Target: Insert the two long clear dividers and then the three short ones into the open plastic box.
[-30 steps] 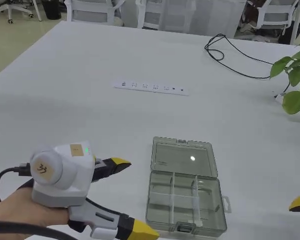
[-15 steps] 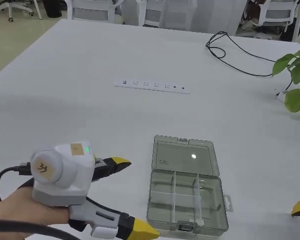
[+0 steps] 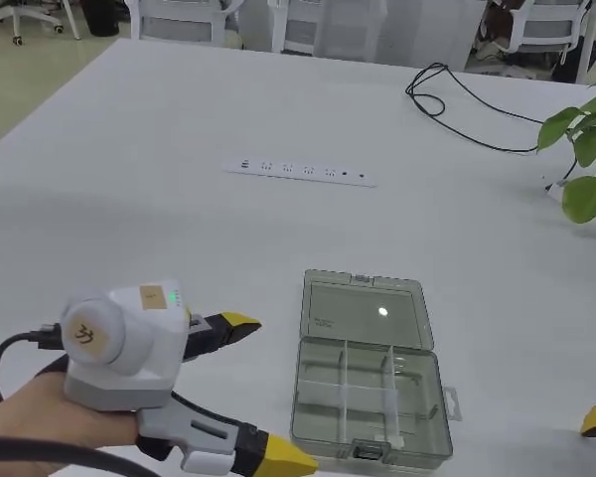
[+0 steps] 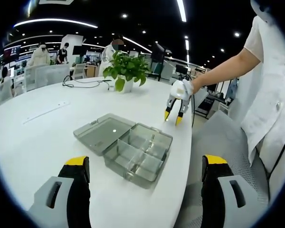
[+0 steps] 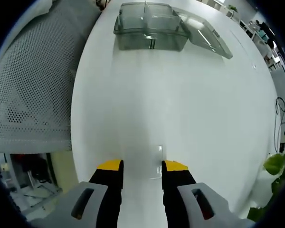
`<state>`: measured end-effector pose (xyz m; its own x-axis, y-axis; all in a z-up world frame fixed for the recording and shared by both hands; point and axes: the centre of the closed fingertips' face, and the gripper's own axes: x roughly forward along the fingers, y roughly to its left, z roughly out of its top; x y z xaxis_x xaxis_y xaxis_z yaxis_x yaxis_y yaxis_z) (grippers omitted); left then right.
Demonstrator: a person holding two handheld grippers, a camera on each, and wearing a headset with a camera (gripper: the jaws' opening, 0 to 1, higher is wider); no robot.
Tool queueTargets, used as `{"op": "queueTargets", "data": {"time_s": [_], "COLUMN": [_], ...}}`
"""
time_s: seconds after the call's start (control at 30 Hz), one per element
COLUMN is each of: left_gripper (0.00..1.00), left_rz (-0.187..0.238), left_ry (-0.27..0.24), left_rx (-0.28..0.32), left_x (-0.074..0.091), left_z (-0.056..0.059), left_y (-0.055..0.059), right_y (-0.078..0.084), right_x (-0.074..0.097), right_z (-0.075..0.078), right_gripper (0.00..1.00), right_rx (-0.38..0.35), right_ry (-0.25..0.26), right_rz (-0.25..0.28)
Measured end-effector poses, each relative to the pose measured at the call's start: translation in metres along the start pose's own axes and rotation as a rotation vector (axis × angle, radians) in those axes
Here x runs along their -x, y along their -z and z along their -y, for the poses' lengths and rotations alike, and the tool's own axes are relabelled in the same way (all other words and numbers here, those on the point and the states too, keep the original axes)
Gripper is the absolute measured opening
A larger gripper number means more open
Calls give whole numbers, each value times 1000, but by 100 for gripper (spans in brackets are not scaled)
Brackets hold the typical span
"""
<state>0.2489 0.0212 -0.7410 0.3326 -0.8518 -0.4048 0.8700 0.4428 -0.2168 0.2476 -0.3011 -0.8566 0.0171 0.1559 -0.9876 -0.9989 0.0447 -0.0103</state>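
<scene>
Wide white table (image 3: pixel 129 149), matt and flat. Close to the near edge, toward the right: grey-tinted clear plastic box (image 3: pixel 363 308), tray nearest that edge, hinged lid thrown open and lying flat on the surface beyond it. Around mid-surface, well apart from the box: long white power strip (image 3: pixel 300 172), running roughly parallel to the near edge. Toward the far right corner: thin black cable (image 3: pixel 457 99), partly looped. At the right edge: leafy green potted plant (image 3: pixel 584 149). Near the front right: small clear flat strip (image 5: pixel 160 161), hard to make out.

- Handwritten number, apparently "33", on round sticker (image 3: pixel 84 335) at rear of left gripper (image 3: pixel 264 391).
- Small print on lid of plastic box (image 3: pixel 363 308): illegible.
</scene>
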Motion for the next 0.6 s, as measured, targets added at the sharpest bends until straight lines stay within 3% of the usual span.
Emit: {"op": "queueTargets", "data": {"time_s": [0.13, 0.4, 0.6], "left_gripper": [100, 100, 100], "left_rz": [0, 2, 5], "left_ry": [1, -1, -3], "left_rx": [-1, -2, -4], "left_x": [0, 2, 2], "left_z": [0, -2, -4], "left_y": [0, -1, -3], "right_y": [-1, -21, -55], "right_x": [0, 13, 36], "right_z": [0, 10, 17], "right_gripper": [33, 33, 33], "right_rx": [-4, -14, -13], "right_ry": [1, 35, 88], "right_rz": [-5, 39, 101]}}
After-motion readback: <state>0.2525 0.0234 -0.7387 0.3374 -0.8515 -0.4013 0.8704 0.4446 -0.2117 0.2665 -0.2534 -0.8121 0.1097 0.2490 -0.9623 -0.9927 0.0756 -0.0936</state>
